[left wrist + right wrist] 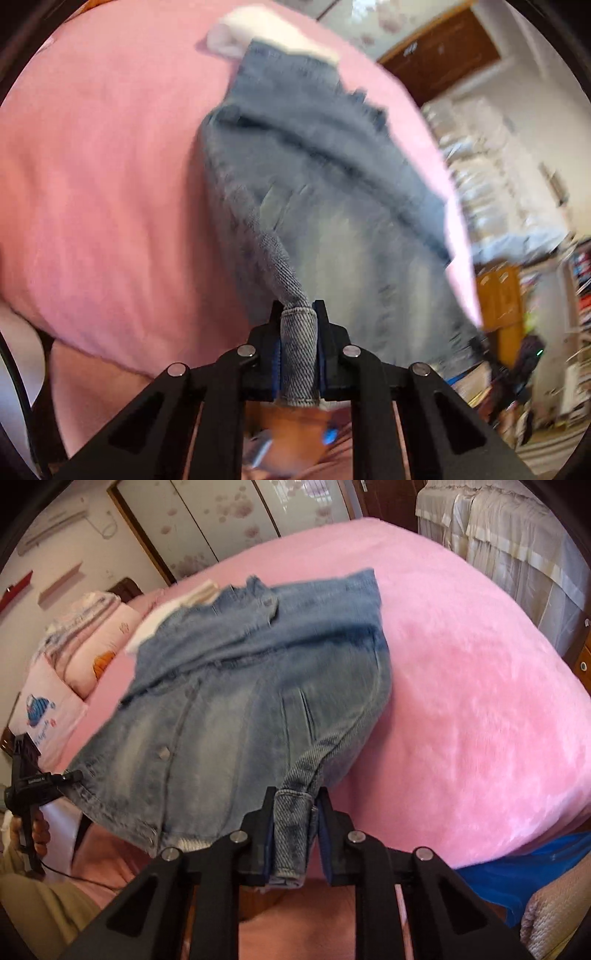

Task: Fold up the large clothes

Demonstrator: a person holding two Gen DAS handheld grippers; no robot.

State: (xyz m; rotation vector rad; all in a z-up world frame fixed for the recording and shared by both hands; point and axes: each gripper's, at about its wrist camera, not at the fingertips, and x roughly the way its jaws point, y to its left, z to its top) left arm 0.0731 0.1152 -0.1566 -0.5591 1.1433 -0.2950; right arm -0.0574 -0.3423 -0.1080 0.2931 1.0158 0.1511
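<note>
A faded blue denim jacket point(236, 701) is seen spread over the near part of a bed covered by a fluffy pink blanket point(461, 686), its lower hem lifted off the blanket toward the cameras. Metal snap buttons are seen along its front seam, a pleat is stitched beside them, and the cloth is paler at the middle than at the edges. In the left wrist view the jacket point(332, 177) is blurred, and a frayed edge is made out along its far side. The left tongs point(298, 354) are clamped on a rolled corner of the hem, the denim being pinched between the blue pads. The right tongs point(293, 834) are likewise closed on a folded hem corner. In the right wrist view the left tongs point(72, 775) are seen at the far left edge, touching the jacket's other hem corner, with a hand point(38, 829) wrapped round the handle. A white piece of cloth point(162, 616) is partly covered by the jacket's far end. Folded pink bedding point(92, 642) is stacked beyond the jacket at the head of the bed. Pale curtains point(498, 535) are hung past the bed's far side, and something blue point(524, 871) is seen below the blanket's near edge.
</note>
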